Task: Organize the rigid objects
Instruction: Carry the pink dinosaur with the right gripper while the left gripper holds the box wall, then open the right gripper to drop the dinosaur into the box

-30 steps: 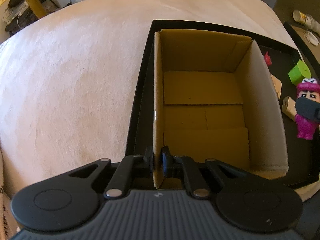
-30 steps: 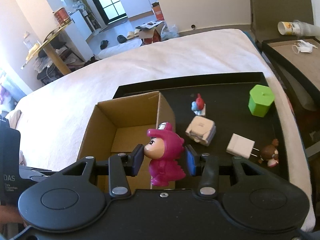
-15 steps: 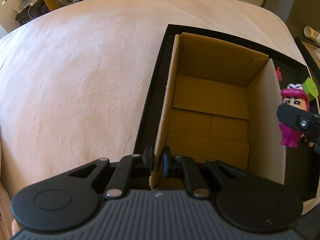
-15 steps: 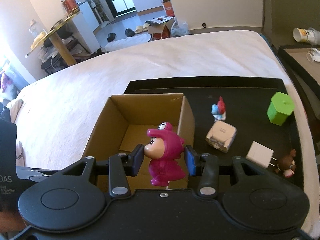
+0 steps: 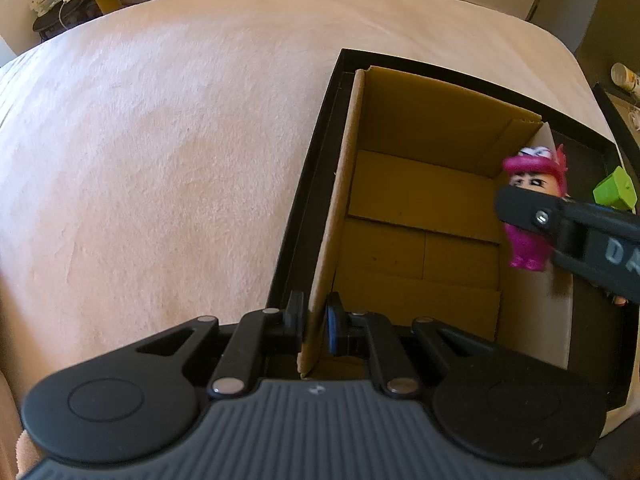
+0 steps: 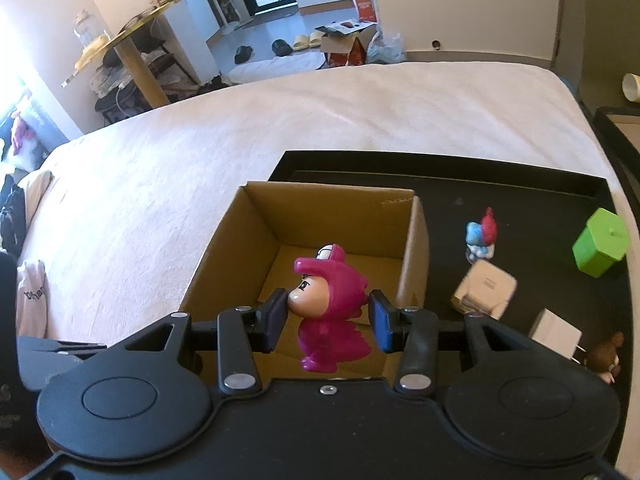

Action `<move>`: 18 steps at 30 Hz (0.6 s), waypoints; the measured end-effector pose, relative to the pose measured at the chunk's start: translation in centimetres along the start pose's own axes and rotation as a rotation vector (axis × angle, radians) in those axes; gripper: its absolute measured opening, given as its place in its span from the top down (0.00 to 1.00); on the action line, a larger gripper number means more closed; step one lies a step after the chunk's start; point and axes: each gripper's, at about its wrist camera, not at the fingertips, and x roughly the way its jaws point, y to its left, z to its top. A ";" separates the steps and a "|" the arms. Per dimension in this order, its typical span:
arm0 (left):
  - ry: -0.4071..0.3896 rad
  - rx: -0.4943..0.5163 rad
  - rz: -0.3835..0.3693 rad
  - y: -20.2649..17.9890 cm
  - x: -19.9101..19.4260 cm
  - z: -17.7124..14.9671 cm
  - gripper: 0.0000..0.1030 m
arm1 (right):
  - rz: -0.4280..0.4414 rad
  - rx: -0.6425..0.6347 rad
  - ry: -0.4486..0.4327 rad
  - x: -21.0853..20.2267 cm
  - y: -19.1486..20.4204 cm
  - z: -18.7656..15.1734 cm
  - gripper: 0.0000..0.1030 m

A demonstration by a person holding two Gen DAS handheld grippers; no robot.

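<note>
Magenta hooded figurine (image 6: 334, 312) upright, held above open, empty cardboard box (image 6: 320, 216) on black tray (image 6: 520, 196)

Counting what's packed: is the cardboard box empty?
Empty: the cardboard box shows only bare floor flaps; the pink figurine is held above it.

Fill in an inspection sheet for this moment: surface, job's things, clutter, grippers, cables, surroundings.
Surface: pale fuzzy bed cover bearing a black tray.
Job's things: open cardboard box in the tray, nothing inside; pink figurine held above it; on the tray beside the box, blue-and-red figurine, green block, white square case, white charger, brown figurine.
Clutter: nothing seen on the tray beyond these.
Grippers: left gripper shut on the box's wall; right gripper shut on the pink figurine.
Cables: nothing seen.
Surroundings: side table with paper cup; shoes on the floor.
</note>
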 end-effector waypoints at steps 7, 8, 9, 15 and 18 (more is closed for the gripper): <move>0.002 -0.018 -0.021 0.7 0.3 0.1 0.90 | 0.017 -0.014 0.015 1.4 0.9 1.0 0.57; 0.003 -0.022 -0.025 0.8 0.3 0.1 0.90 | 0.019 -0.017 0.015 1.5 1.1 1.1 0.57; 0.004 -0.026 -0.031 0.9 0.4 0.2 0.90 | 0.023 -0.021 0.014 1.6 1.4 1.3 0.57; 0.002 -0.034 -0.046 1.4 0.5 0.1 0.90 | 0.052 -0.021 0.002 1.8 2.4 2.2 0.46; 0.001 -0.026 -0.040 1.2 0.5 0.0 0.90 | 0.073 0.000 -0.006 1.4 2.1 2.1 0.45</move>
